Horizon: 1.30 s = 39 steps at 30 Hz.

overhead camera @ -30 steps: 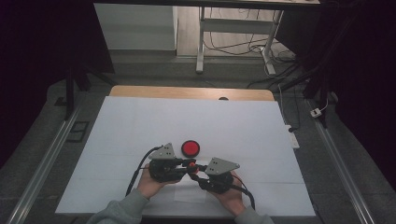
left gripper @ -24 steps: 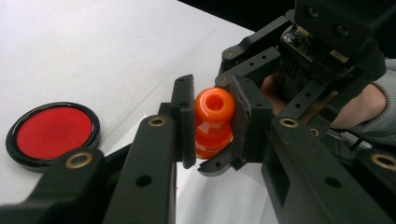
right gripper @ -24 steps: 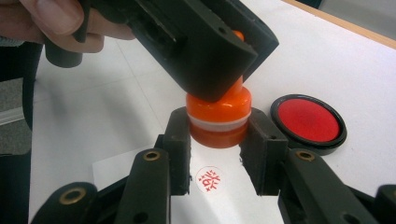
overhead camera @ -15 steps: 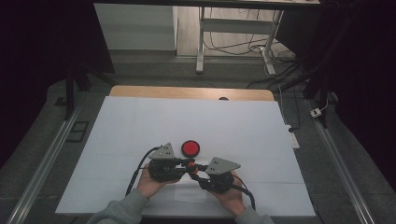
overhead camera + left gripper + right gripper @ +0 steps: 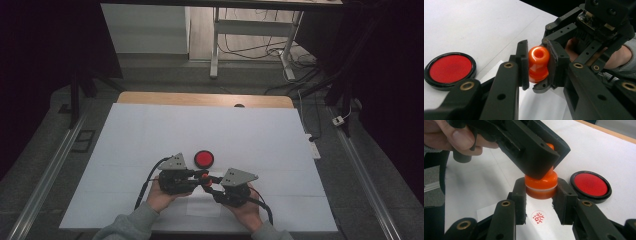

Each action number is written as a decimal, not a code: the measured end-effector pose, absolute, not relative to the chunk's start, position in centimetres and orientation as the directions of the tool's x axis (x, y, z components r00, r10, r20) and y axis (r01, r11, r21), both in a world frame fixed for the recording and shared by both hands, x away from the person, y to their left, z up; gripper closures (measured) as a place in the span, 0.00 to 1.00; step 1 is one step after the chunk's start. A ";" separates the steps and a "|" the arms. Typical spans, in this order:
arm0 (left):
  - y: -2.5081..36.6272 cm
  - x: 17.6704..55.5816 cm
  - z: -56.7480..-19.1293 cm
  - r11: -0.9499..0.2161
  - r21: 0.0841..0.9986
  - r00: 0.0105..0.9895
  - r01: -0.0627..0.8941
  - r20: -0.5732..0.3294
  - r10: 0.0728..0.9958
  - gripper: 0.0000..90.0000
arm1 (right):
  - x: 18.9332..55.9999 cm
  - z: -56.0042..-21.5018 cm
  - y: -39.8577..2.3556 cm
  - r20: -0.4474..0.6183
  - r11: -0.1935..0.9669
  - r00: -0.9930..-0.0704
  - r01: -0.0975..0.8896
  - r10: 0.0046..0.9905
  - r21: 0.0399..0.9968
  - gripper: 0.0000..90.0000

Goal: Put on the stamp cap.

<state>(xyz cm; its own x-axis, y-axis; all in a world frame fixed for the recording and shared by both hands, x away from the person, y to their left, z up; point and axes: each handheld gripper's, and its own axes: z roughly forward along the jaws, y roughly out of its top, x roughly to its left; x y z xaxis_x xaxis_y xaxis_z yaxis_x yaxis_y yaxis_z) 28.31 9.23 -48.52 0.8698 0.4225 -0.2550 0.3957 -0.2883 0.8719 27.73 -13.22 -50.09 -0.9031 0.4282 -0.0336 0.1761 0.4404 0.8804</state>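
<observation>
Orange stamp (image 5: 538, 63) unmoved, seemingly; both grippers' fingers clamped as before.

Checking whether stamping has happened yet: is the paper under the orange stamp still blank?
No, the right gripper view shows a round red imprint on the paper just below the raised orange stamp.

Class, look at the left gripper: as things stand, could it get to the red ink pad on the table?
Probably not yet. The left gripper is shut on the orange stamp, which the right gripper grips too. Otherwise the way looks free: the red ink pad lies close by on open table.
</observation>
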 end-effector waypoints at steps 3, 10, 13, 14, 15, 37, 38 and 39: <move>9.2 28.3 -48.6 -0.289 0.871 0.870 0.398 -0.257 0.421 0.81 | 27.7 -50.0 -13.2 -0.052 0.458 -0.903 0.167 0.427 0.873 0.72; 9.2 28.2 -48.7 -0.281 0.875 0.869 0.395 -0.256 0.424 0.81 | 27.5 -49.8 -13.0 -0.095 0.489 -0.899 0.141 0.427 0.861 0.72; 9.2 28.1 -48.8 -0.284 0.875 0.868 0.393 -0.252 0.428 0.81 | 27.5 -49.8 -12.9 -0.110 0.504 -0.900 0.131 0.421 0.854 0.72; 9.1 28.1 -48.9 -0.285 0.874 0.867 0.394 -0.251 0.429 0.81 | 27.4 -49.7 -12.9 -0.117 0.518 -0.900 0.132 0.419 0.845 0.72; 9.1 28.1 -49.0 -0.285 0.873 0.866 0.396 -0.253 0.431 0.81 | 27.5 -49.7 -12.9 -0.122 0.523 -0.901 0.127 0.415 0.843 0.72; 8.3 27.8 -50.0 -0.289 0.871 0.856 0.397 -0.239 0.458 0.81 | 27.8 -50.2 -13.0 -0.114 0.572 -0.905 0.158 0.411 0.805 0.72; 8.3 27.8 -50.0 -0.288 0.871 0.856 0.397 -0.238 0.459 0.81 | 27.8 -50.2 -13.0 -0.117 0.575 -0.904 0.157 0.411 0.803 0.72; 8.4 27.8 -50.0 -0.290 0.871 0.857 0.396 -0.237 0.457 0.81 | 27.8 -50.3 -13.0 -0.108 0.568 -0.907 0.159 0.408 0.808 0.72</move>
<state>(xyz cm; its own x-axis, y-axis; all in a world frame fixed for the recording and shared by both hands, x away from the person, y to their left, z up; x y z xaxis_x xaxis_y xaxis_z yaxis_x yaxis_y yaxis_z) 27.80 8.39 -49.99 0.8573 0.4569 -0.2374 0.3958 -0.2900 0.8713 27.80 -13.00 -50.28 -0.9065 0.4079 -0.1085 0.1590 0.5680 0.8075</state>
